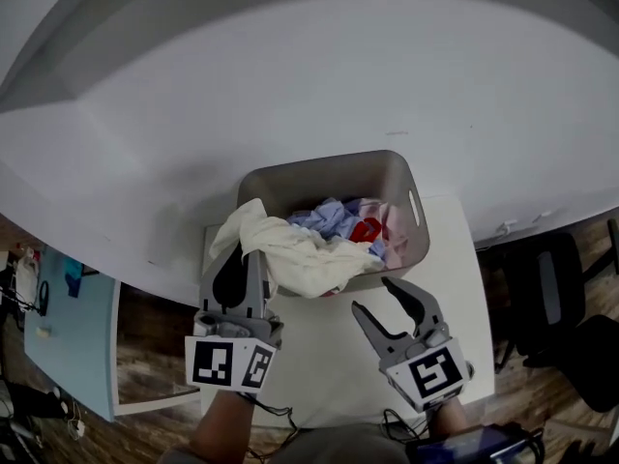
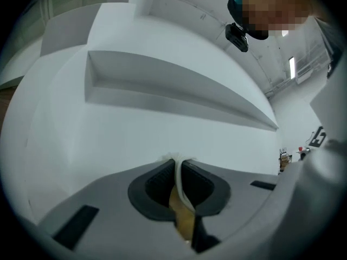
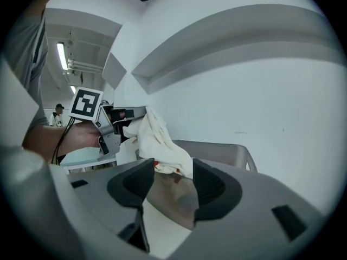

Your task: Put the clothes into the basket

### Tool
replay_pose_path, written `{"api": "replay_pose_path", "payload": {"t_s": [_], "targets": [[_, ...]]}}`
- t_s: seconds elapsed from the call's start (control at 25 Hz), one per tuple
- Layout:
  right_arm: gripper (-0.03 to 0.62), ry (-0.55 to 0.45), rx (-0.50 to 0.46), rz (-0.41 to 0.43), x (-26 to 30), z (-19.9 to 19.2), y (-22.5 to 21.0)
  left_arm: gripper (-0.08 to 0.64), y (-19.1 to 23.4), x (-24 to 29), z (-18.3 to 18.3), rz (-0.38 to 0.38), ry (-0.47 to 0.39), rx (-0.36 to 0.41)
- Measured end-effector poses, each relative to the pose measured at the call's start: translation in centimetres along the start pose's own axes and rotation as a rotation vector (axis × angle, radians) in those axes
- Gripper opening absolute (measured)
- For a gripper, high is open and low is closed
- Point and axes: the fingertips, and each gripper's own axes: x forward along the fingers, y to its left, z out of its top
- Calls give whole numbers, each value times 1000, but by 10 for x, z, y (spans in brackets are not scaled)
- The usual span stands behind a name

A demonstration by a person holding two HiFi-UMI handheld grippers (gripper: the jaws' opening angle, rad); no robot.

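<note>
A grey basket (image 1: pixel 406 187) stands on a small white table (image 1: pixel 329 375) and holds blue, red and pink clothes (image 1: pixel 350 224). A cream cloth (image 1: pixel 290 249) hangs from my left gripper (image 1: pixel 242 255) and drapes over the basket's front rim. In the left gripper view the left gripper (image 2: pixel 177 166) is shut on a thin fold of that cream cloth (image 2: pixel 179 177). My right gripper (image 1: pixel 372 296) is open and holds nothing, just in front of the basket. The right gripper view looks between the open jaws of the right gripper (image 3: pixel 172 172) at the cream cloth (image 3: pixel 157 140), the basket (image 3: pixel 227 153) and the left gripper (image 3: pixel 116 115).
A white wall with a sloped ledge (image 1: pixel 290 75) rises right behind the basket. Dark office chairs (image 1: pixel 561 307) stand to the right of the table. A light blue desk (image 1: pixel 68 336) is at the left, over wooden floor. A person (image 3: pixel 57 115) stands far off.
</note>
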Motion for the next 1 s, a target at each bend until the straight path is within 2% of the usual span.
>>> {"api": "replay_pose_path", "payload": {"t_s": [0.28,0.48,0.56,0.68,0.76,0.84,1.0], "targets": [[229,-39,12,-28,1,26,-39,31,-25,62,27,-61,-34,12],[224,-21,30,-57,0,24,-58,31,-23,97,15,-61,-7,-3],[224,-7,40,-65,1,18,-62,31,-18,110,-6,-52,41,6],[224,15,51,-68,2,8,-61,34,-11,117,-52,-30,196,-2],[224,29,57,-67,2,2,-58,94,-9,112,-75,-22,285,-34],[224,38,66,-67,3,-3,-55,141,-7,105,-82,-17,318,-59],[224,51,73,-70,1,-13,-45,160,-11,86,-79,-29,355,-25]]}}
